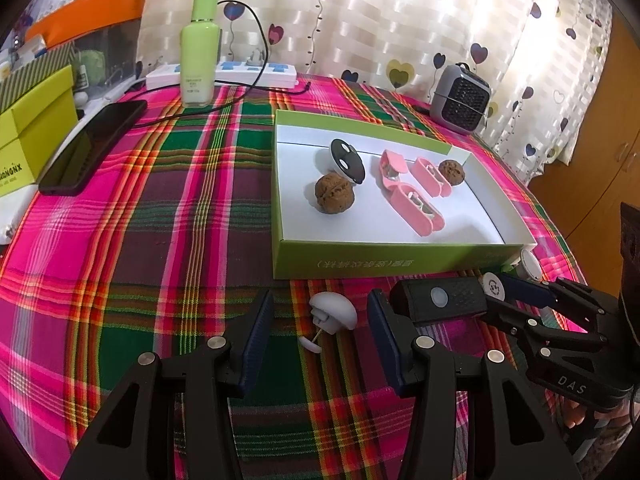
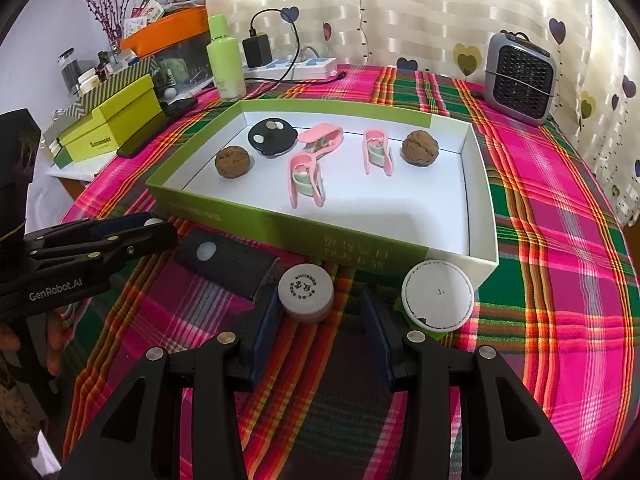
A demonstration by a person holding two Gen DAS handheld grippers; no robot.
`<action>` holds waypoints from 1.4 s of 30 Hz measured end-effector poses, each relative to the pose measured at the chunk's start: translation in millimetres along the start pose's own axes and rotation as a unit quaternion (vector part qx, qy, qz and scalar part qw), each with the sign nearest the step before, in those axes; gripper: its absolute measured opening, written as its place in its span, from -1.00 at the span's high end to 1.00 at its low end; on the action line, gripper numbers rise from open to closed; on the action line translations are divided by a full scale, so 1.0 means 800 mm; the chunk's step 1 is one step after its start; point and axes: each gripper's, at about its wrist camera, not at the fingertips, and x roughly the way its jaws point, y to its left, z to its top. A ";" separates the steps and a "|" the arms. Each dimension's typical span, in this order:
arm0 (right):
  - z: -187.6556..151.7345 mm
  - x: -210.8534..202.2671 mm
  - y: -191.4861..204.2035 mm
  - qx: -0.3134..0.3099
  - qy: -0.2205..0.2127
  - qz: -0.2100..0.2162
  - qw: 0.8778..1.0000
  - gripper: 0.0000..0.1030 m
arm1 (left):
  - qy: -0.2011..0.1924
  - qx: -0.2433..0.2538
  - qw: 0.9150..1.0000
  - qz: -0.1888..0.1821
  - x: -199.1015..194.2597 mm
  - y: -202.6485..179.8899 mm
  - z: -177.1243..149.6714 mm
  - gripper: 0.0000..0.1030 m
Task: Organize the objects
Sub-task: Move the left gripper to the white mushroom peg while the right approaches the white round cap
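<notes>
Left gripper (image 1: pixel 320 330): jaws part-open, empty, angled down at the cloth. A small white mushroom-shaped plastic hook (image 1: pixel 333 313) lies between the blue pads (image 1: pixel 256 336), touching neither; a small white pin-like piece (image 1: pixel 310 345) lies just near of it. Judged: straddling for a pick, not yet closed

Right gripper (image 2: pixel 320 320): jaws part-open, nothing gripped. A small round white jar with a printed lid (image 2: pixel 306 292) sits between the pads, close to the left pad; contact cannot be told. Judged: also lined up for a pick

Just outside the right pad: a larger white round disc-shaped lid (image 2: pixel 438 300), resting on a scrap of green. Left of the jar: a flat black rectangular device with a white round button (image 2: pixel 226 262), lying against the near wall of the box

Target, judged: the shallow green cardboard box with white inside (image 2: pixel 468 184), just far of both grippers. It already holds two brown walnuts (image 2: pixel 233 162), three pink plastic clips (image 2: pixel 306 180) and a black round disc with white dots (image 2: pixel 272 136), spread loosely with floor space free. The loose items sit along its near wall, a short lift away

Surface: table under a pink, green and red plaid cloth (image 2: pixel 560 240), flat, slightly wrinkled

Far side: pale green plastic bottle (image 1: pixel 200 48), white power strip (image 1: pixel 224 74) with a black cable, small grey fan heater (image 2: pixel 520 80). Left edge: black phone (image 1: pixel 92 146), lime-green boxes (image 1: pixel 36 136), clutter beyond. Backdrop: cream curtain with heart print (image 1: pixel 400 20)
</notes>
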 end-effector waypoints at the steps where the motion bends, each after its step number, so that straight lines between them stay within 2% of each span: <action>1: 0.000 0.000 0.000 0.001 0.000 0.000 1.000 0.17 | 0.000 0.000 1.000 0.000 0.000 0.000 -0.001 0.08; 11: 0.002 0.002 -0.001 0.003 -0.003 0.000 1.000 0.17 | -0.001 0.004 1.000 0.003 0.000 -0.001 0.001 0.09; 16: 0.001 0.001 -0.002 0.004 -0.003 0.002 1.000 0.21 | -0.001 0.006 1.000 0.013 0.000 -0.001 0.004 0.26; 25: 0.001 0.001 -0.001 0.006 -0.004 0.004 1.000 0.31 | -0.001 0.012 1.000 0.009 0.002 -0.004 0.002 0.52; 35: 0.001 0.000 -0.001 0.005 -0.004 0.007 1.000 0.43 | -0.001 0.013 1.000 0.009 0.001 -0.005 0.000 0.58; 42: 0.001 -0.001 0.001 0.005 -0.005 0.008 1.000 0.44 | -0.001 0.013 1.000 0.007 0.001 -0.005 0.000 0.58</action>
